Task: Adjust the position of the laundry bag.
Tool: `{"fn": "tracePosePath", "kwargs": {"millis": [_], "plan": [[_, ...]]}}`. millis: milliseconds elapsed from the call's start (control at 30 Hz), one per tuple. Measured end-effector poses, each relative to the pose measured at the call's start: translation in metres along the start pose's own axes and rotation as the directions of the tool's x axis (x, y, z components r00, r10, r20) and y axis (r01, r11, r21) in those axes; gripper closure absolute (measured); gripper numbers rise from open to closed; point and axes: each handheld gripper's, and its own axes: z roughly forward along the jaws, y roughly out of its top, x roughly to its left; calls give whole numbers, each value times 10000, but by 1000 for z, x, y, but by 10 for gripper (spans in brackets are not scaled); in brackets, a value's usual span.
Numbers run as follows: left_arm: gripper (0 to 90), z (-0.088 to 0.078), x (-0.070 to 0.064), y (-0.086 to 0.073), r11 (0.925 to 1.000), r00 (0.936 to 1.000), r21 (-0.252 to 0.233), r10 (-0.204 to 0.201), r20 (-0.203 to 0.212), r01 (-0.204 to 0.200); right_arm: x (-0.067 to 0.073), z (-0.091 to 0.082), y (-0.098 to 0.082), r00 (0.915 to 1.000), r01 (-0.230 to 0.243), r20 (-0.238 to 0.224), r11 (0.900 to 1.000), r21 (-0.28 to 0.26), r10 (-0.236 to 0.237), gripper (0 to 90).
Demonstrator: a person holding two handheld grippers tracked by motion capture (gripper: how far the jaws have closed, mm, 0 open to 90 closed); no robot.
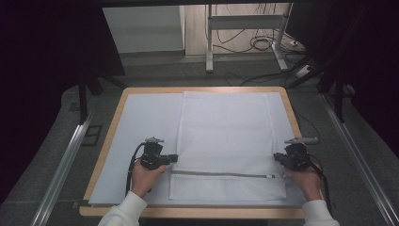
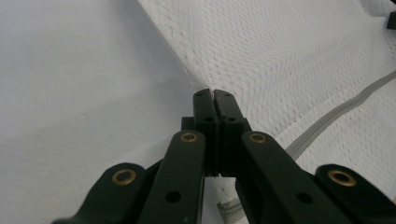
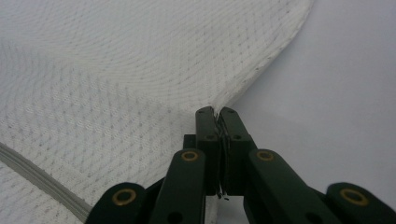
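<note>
A white mesh laundry bag (image 1: 226,136) lies flat on the pale mat, with a grey zipper (image 1: 221,174) running across near its front edge. My left gripper (image 1: 174,157) is shut on the bag's left edge just above the zipper; its jaws pinch the mesh hem (image 2: 187,65) in the left gripper view, where the left gripper (image 2: 214,93) meets the fabric. My right gripper (image 1: 276,157) is shut on the bag's right edge, and the mesh (image 3: 140,93) rises slightly into the right gripper (image 3: 215,111).
A pale mat (image 1: 141,122) covers a wooden table (image 1: 106,155). Metal rails (image 1: 66,160) run along both sides on the grey floor. A desk frame and cables (image 1: 254,42) stand beyond the far edge.
</note>
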Motion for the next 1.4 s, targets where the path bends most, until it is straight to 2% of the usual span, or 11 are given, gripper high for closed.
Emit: {"fn": "tracePosePath", "kwargs": {"millis": [567,867,1400], "plan": [[898,-15,12,-5,9997,9998,-179,-156,-100,155,14,8,8,9997,227,-114,9997,-6,-227,867],[898,-19,19,-8,9996,9995,-143,-251,-189,248,20,11,9,9989,298,-358,9995,-59,-299,865],[898,-24,25,-9,9993,9989,-162,-328,-323,323,27,13,12,9980,397,-489,9992,-71,-400,866]]}}
